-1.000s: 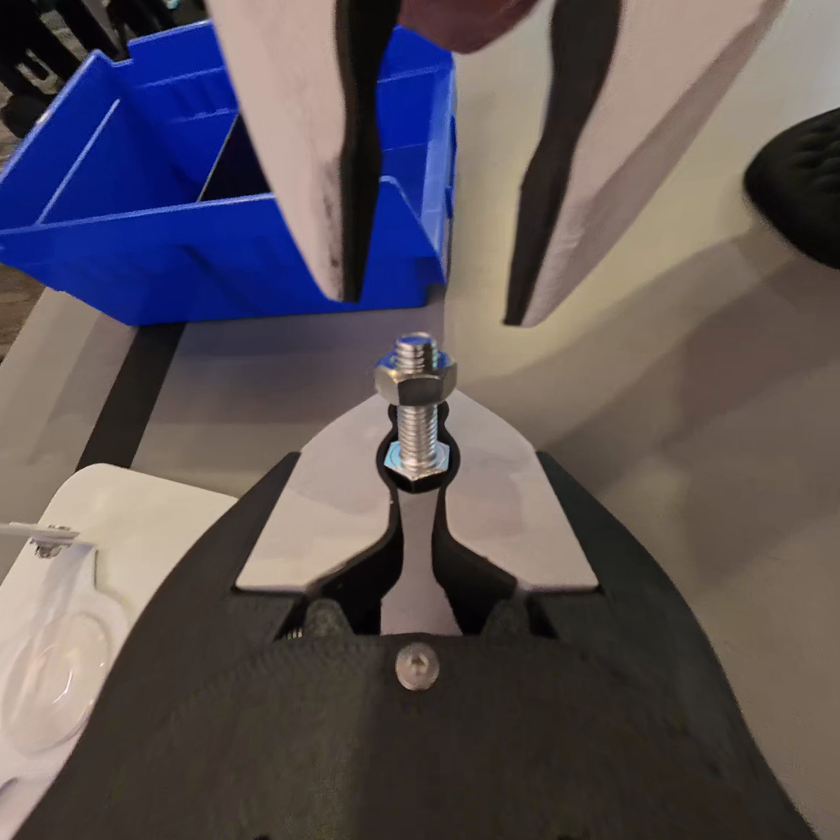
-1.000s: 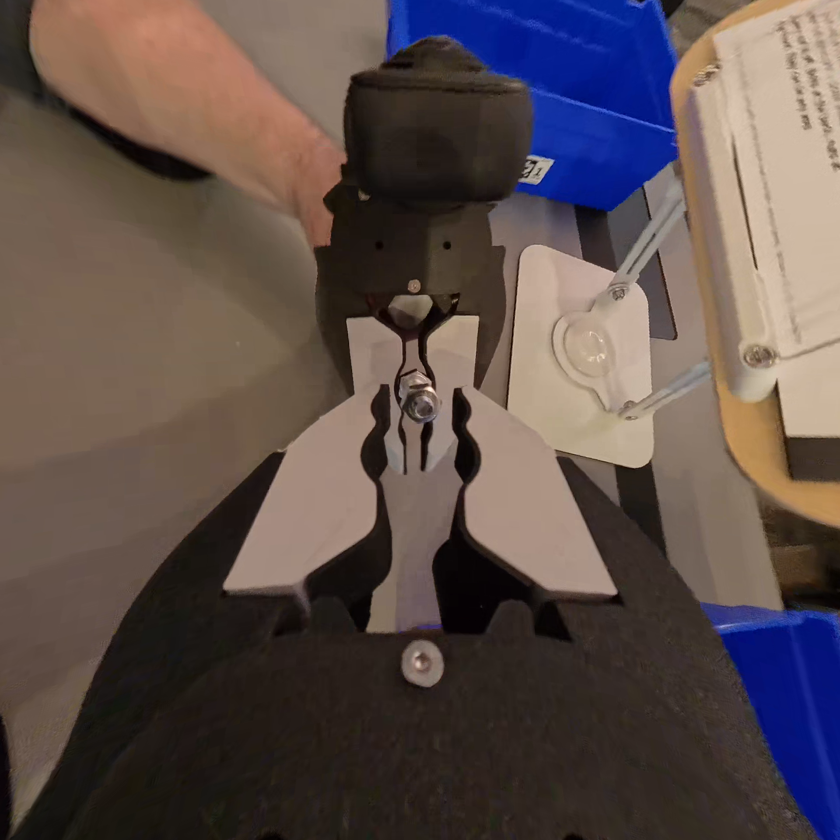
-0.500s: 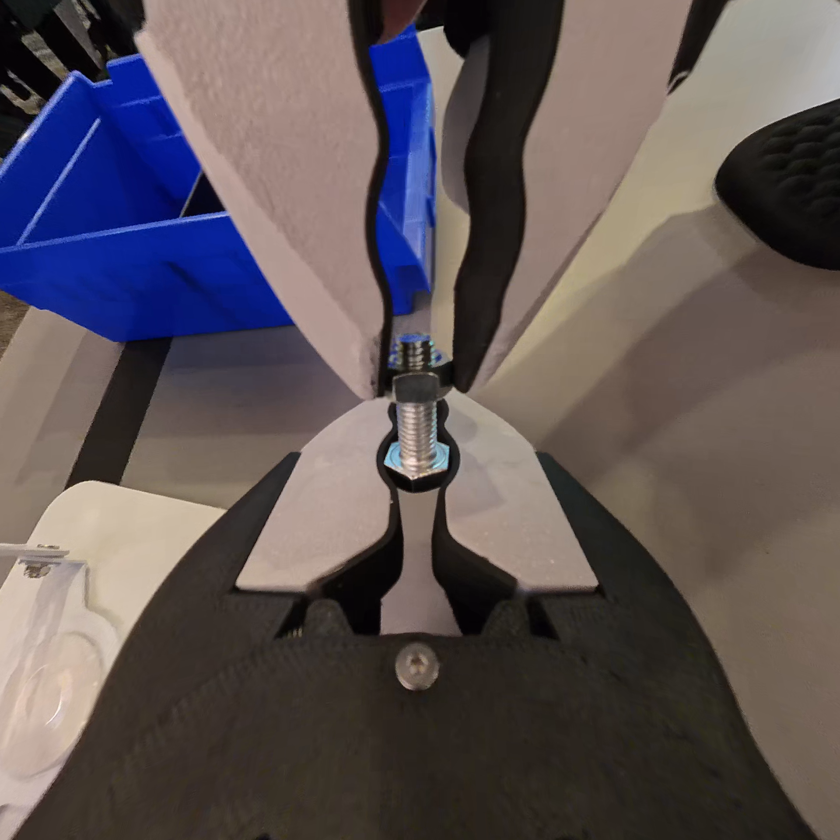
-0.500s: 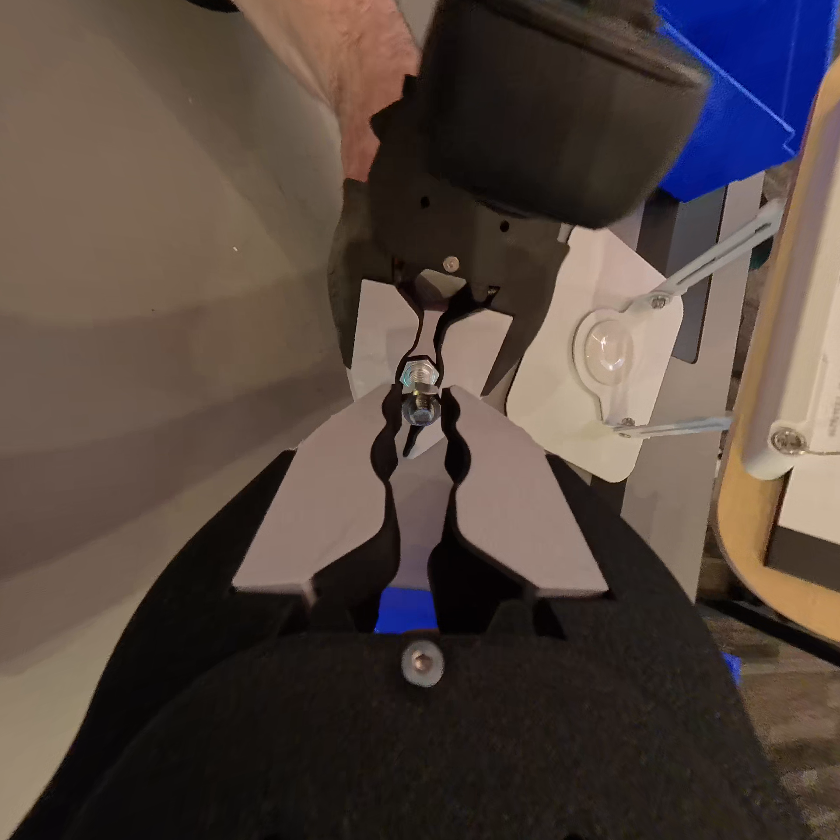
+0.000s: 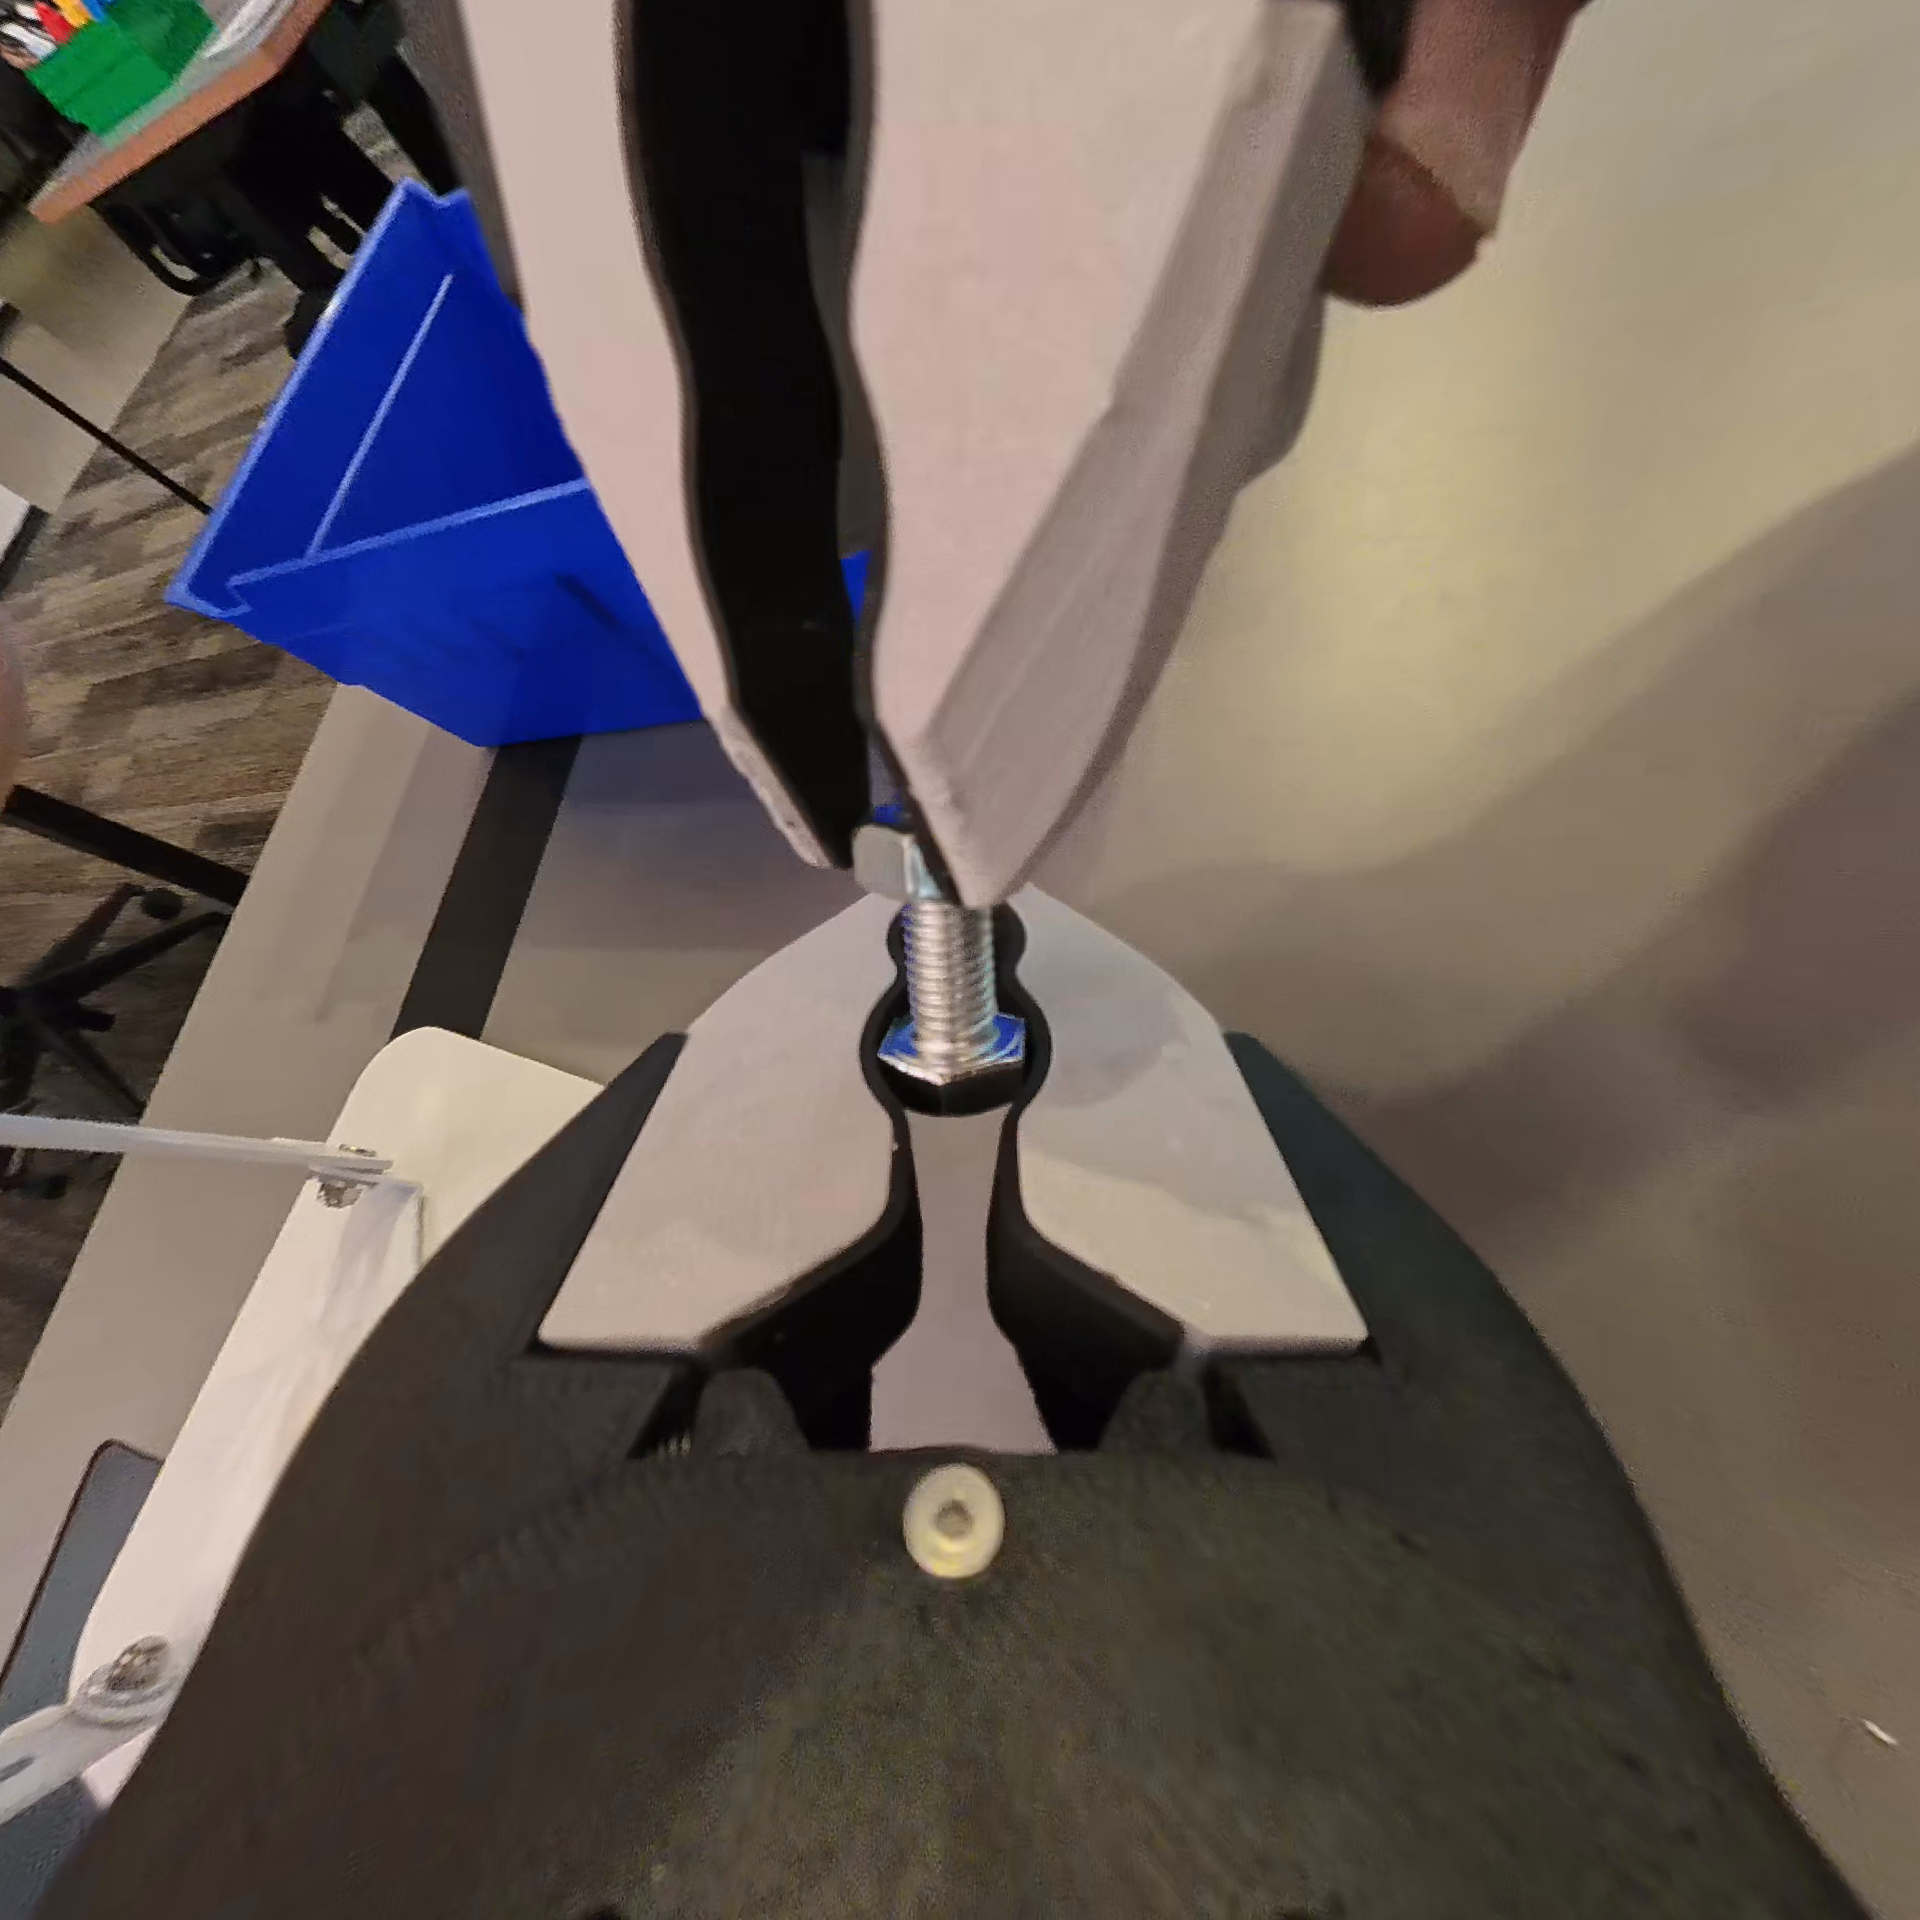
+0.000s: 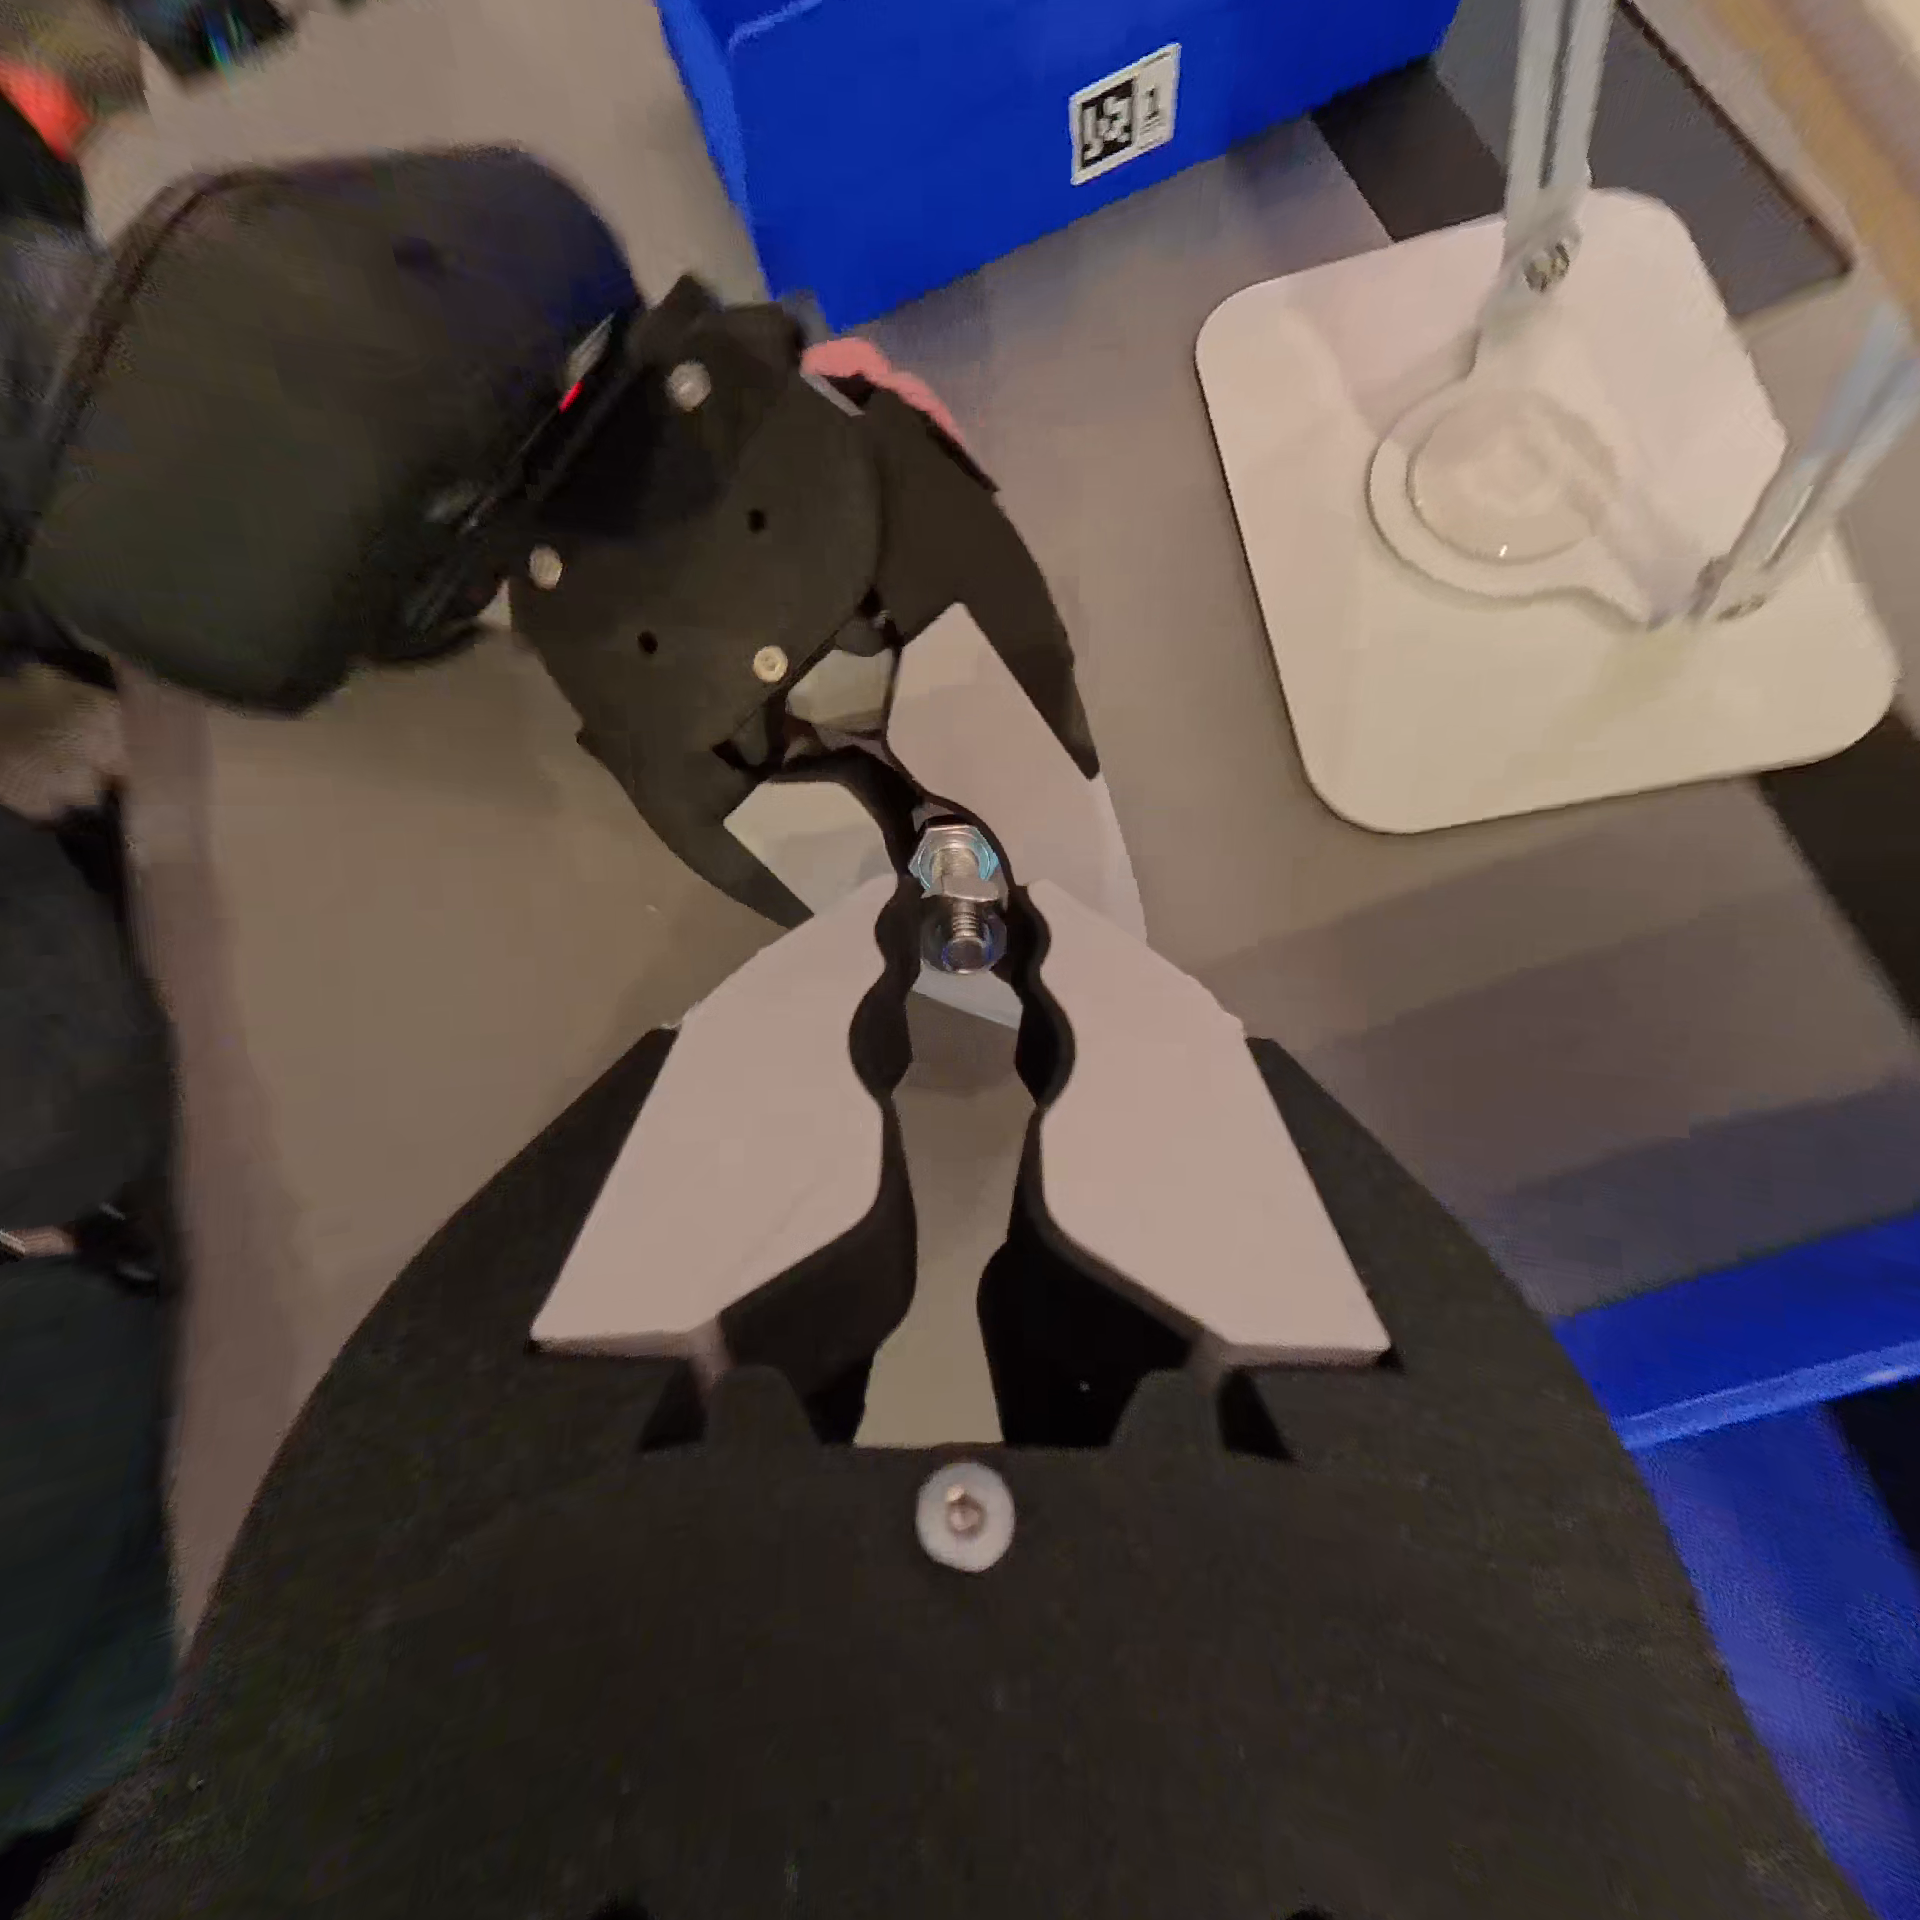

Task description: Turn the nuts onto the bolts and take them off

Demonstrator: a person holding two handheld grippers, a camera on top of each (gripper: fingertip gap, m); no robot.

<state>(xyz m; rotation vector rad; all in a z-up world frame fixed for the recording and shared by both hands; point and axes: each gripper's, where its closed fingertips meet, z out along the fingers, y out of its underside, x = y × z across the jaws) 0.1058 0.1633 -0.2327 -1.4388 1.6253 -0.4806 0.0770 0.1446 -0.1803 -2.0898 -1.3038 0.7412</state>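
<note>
1. Between the left gripper fingers: bolt clamped by its head, threads pointing outward.
2. Right gripper, open a second ago, now pinches the nut near the bolt's tip.
3. Turning can begin; direction unclear.
4. Blue bin behind.

Left wrist view: close, looking forward along its fingers. Right wrist view: close, looking steeply down. Shared: bolt at frame centre, blue bin upper frame.
</note>
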